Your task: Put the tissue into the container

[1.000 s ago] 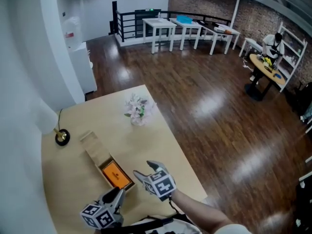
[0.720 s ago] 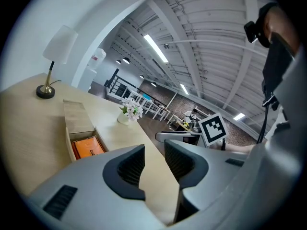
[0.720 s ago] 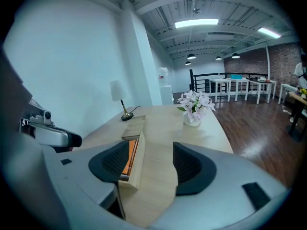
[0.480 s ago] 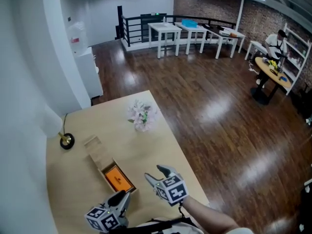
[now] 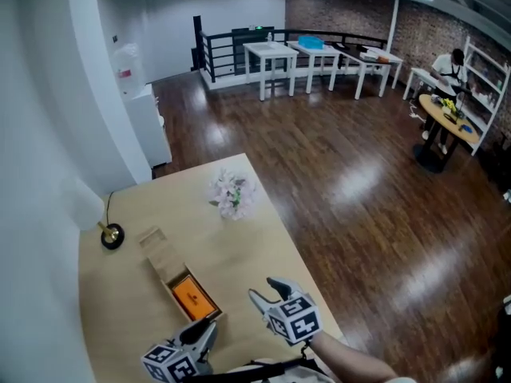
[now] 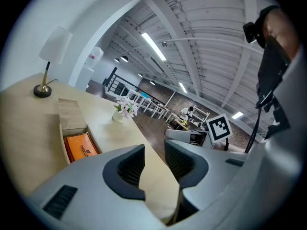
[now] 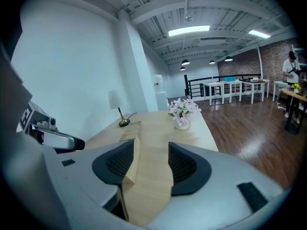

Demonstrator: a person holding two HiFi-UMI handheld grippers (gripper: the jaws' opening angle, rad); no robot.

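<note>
An orange tissue pack lies inside the open wooden container on the pale table; its lid is folded back toward the lamp. In the left gripper view the pack sits left of my jaws. My left gripper hovers just short of the container's near end, its jaws a little apart and empty. Right of the container, my right gripper is open with nothing between its pads; its jaws have just been closing.
A vase of pale flowers stands at the far right of the table. A lamp base sits by the wall at left. The table's right edge drops to dark wood floor. White tables and a person stand far off.
My right gripper has drawn back toward me and to the right, away from the container, with its jaws narrower. The left gripper has slipped slightly nearer. The tissue pack stays in the container.
</note>
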